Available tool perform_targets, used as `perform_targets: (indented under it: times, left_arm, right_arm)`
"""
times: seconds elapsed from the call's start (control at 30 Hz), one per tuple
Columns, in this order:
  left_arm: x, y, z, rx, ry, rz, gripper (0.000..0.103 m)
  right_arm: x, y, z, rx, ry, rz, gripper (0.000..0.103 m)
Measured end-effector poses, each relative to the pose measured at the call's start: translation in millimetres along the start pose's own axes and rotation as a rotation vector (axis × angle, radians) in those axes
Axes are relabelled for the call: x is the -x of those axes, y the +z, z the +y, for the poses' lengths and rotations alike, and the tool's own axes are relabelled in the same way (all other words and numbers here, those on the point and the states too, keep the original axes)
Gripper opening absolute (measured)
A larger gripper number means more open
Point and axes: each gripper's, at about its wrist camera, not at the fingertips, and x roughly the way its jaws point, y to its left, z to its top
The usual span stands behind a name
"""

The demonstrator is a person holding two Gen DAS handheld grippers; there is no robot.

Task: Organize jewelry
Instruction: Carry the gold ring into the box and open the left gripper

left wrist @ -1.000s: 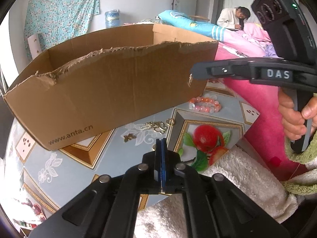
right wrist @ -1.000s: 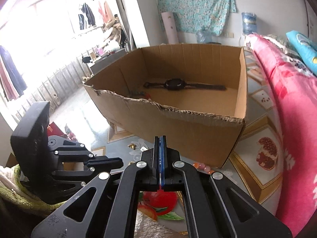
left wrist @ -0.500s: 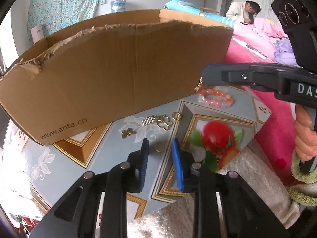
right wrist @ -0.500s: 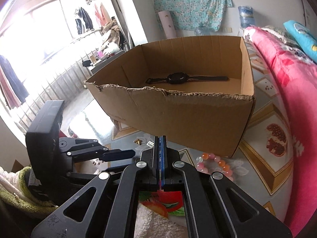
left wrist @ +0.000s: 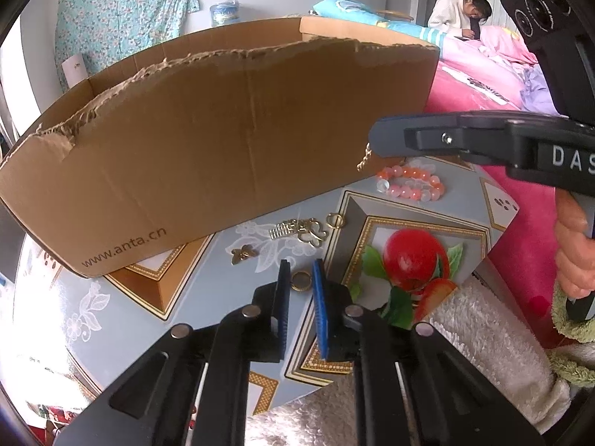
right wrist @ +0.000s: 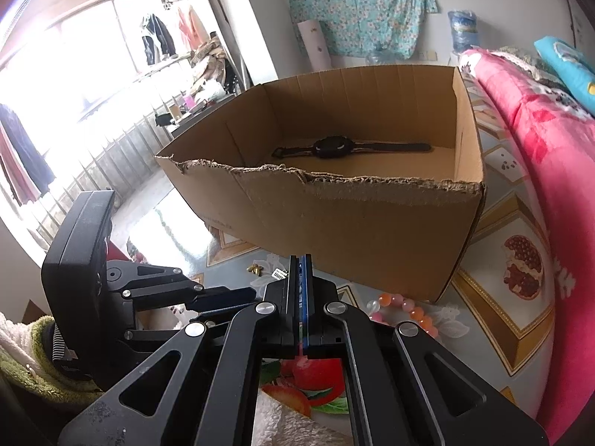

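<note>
Parted a second ago from fully closed, the left gripper [left wrist: 300,278] now straddles a small gold ring [left wrist: 300,281] on the table [left wrist: 122,304], its fingers [left wrist: 284,290] narrow and closing, not yet pinching it. Just beyond the fingertips lie gold charms [left wrist: 299,231]; farther right, a pink bead bracelet [left wrist: 411,184]. Behind stands the cardboard box [right wrist: 334,219] holding a black watch [right wrist: 329,147]. Off right, the right gripper [right wrist: 302,264] stays closed and empty. A lift into the box likely follows.

The left hand-held gripper [left wrist: 301,278], shut a second ago, now brackets a small gold ring [left wrist: 300,281], its jaws closing.
</note>
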Motion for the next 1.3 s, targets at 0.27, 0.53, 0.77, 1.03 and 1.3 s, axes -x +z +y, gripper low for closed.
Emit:
perform_targets:
  times: [0.27,0.53,0.77,1.03,1.3]
  left_arm:
    - [34.7,6.3,8.6,-0.006,-0.028,-0.062,0.011]
    - [93.9,64.1,32.4,-0.043,-0.078,-0.232,0.012]
    - [32.4,135.7,85.8,0.044,-0.138,-0.032,0.012]
    - [-40.4,177.7,119.9,0.166,-0.178,0.178,0.013]
    - [-47.4,187.2,130.7,0.220,-0.167,0.155,0.023]
  right_arm:
    - [16.3,10.8,11.8,0.034,0.020,-0.040,0.000]
    - [36.2,70.3,22.0,0.106,0.056,-0.138,0.000]
    - [-16.5,130.0,-13.9,-0.005,0.092,0.061,0.000]
    - [-77.7,150.1,-44.3,-0.045,-0.003,0.245,0.003]
    - [-69.0,151.2,-52.3,-0.056,-0.016,0.180,0.006]
